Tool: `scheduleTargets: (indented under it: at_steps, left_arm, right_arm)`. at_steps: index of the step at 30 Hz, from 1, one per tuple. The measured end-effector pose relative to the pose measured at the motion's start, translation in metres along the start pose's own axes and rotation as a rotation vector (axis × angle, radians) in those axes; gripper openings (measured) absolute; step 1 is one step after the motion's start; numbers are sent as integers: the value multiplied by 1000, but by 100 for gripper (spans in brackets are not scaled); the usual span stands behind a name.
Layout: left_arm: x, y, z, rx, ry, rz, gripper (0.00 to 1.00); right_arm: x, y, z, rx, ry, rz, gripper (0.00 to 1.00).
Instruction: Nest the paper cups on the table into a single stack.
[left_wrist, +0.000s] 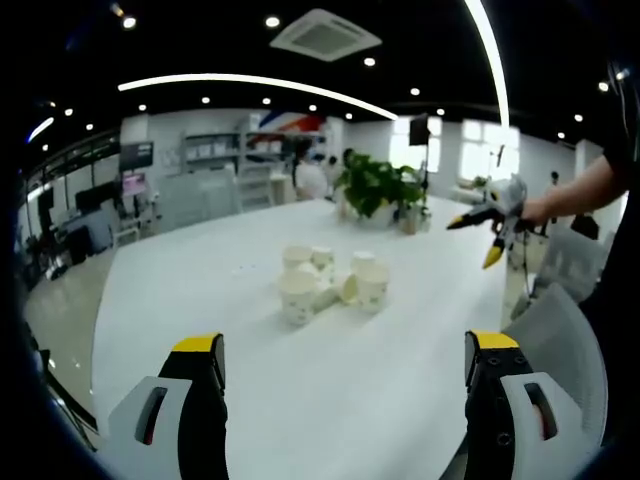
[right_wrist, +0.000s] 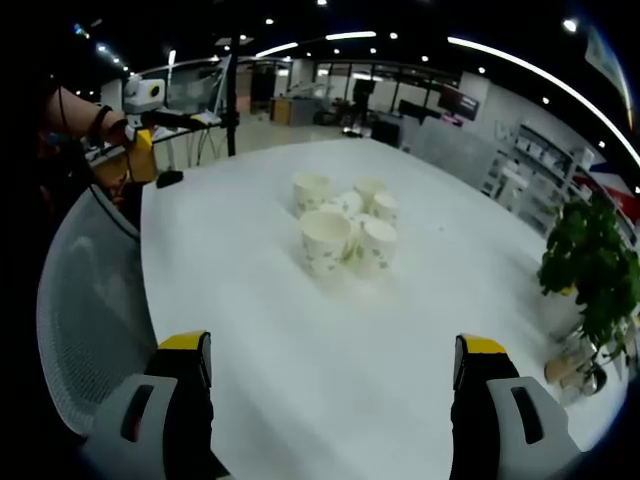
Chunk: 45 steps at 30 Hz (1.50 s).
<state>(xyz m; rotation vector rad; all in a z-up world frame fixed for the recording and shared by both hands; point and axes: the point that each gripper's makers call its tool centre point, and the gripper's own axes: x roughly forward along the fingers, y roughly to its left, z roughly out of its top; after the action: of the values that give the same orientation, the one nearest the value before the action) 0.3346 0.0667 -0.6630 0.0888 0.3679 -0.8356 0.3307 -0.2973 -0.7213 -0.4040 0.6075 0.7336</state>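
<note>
Several white paper cups (left_wrist: 325, 280) with a green print stand bunched together in the middle of a long white table (left_wrist: 200, 290). Most are upright and one lies on its side (left_wrist: 347, 290). In the right gripper view the same cluster of cups (right_wrist: 345, 228) sits ahead. My left gripper (left_wrist: 345, 345) is open and empty, well short of the cups. My right gripper (right_wrist: 332, 345) is also open with nothing between its jaws. From the left gripper view, a hand holds the right gripper (left_wrist: 474, 240) above the table's right side.
A potted plant (left_wrist: 380, 185) stands on the table behind the cups, also seen as the plant (right_wrist: 590, 270) at the right. A grey mesh chair (right_wrist: 85, 290) sits at the table's edge. A person's hand (right_wrist: 110, 125) shows at upper left. People stand in the office behind.
</note>
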Motion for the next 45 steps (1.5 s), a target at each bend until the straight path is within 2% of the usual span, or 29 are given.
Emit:
scheduleTargets:
  at_steps: [19,32,35,45]
  left_arm:
    - [1,0,-6,-12,9,2,100]
    - [2,1,-3,-6,-5,1,100]
    - [3,1,1,-1,-22,2,100]
    - [7,0,5,10,-26,-1,100]
  right_arm:
    - [2,1,-2,5,-2,3,100]
    - [3,0,-3,7,-1,0,100]
    - [5,2,-3,6,-4,1,99]
    - [17,13,0,2,-26,21,99]
